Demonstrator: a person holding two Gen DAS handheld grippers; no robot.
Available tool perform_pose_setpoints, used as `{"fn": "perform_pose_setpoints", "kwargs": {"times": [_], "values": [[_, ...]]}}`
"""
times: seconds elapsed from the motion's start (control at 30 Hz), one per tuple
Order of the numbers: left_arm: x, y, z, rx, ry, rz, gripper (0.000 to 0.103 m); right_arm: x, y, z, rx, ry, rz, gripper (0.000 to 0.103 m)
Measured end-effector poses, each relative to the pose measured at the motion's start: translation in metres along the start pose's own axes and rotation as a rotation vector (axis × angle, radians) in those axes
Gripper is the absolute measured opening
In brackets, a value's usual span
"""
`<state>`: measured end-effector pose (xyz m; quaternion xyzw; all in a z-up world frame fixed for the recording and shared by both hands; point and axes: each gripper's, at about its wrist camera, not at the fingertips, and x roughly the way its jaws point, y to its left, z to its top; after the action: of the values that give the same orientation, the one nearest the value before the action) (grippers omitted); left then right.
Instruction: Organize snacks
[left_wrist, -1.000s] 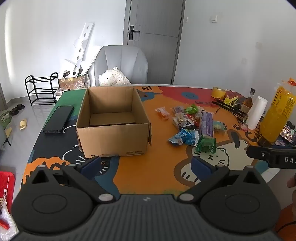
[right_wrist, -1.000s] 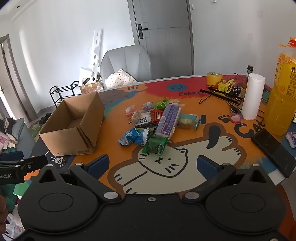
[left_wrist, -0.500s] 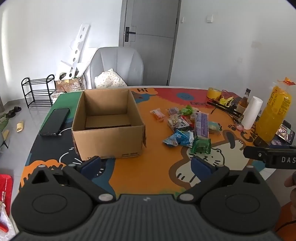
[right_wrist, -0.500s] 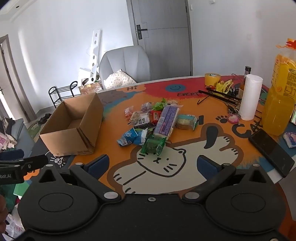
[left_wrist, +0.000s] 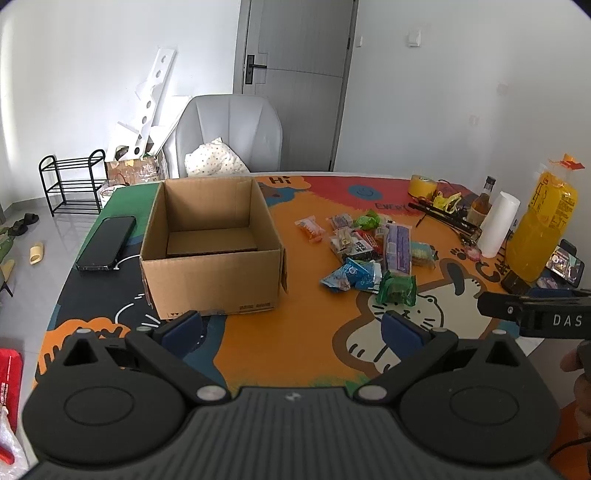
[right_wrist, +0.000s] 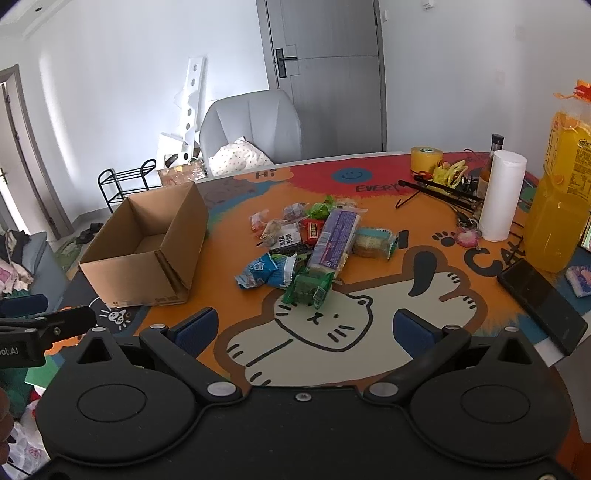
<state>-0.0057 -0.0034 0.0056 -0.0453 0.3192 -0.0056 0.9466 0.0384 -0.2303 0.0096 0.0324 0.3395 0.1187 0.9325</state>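
Note:
An open, empty cardboard box (left_wrist: 212, 243) stands on the left half of the colourful table mat (left_wrist: 314, 325); it also shows in the right wrist view (right_wrist: 147, 251). A pile of snack packets (left_wrist: 369, 247) lies to its right, with a green packet (left_wrist: 397, 288) nearest me, blue packets (left_wrist: 351, 275) and a long purple pack (left_wrist: 398, 249). In the right wrist view the pile (right_wrist: 314, 240) lies ahead, green packet (right_wrist: 308, 290) closest. My left gripper (left_wrist: 291, 326) is open and empty near the box's front. My right gripper (right_wrist: 304, 326) is open and empty, short of the green packet.
A black phone (left_wrist: 107, 243) lies left of the box. At the right stand a large yellow bottle (right_wrist: 557, 206), a white roll (right_wrist: 502, 195), a small dark bottle (right_wrist: 491, 166), yellow tape (right_wrist: 426, 158) and another phone (right_wrist: 543, 302). A grey chair (left_wrist: 229, 136) stands behind the table.
Both grippers have drifted back slightly from the table, so the box and snacks look a little farther away. Nothing on the table has moved; both stay open.

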Motion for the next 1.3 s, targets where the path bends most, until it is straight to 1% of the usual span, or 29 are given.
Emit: {"fn": "perform_pose_setpoints", "kwargs": {"times": [0.47,0.63,1.3], "values": [[-0.0011,0.0008,-0.0004,-0.002,0.002,-0.004,0.103,-0.0010,-0.0005,0.0015,-0.001,-0.002,-0.001,0.103],[-0.0024,0.0005,-0.0004,-0.004,0.000,-0.002,0.103,-0.0013,-0.0005,0.0008,0.004,0.005,0.020,0.103],[-0.0077,-0.0005,-0.0010,0.000,-0.010,-0.002,0.103,-0.0050,0.0022,0.0015,-0.003,-0.006,0.010,0.103]]}}
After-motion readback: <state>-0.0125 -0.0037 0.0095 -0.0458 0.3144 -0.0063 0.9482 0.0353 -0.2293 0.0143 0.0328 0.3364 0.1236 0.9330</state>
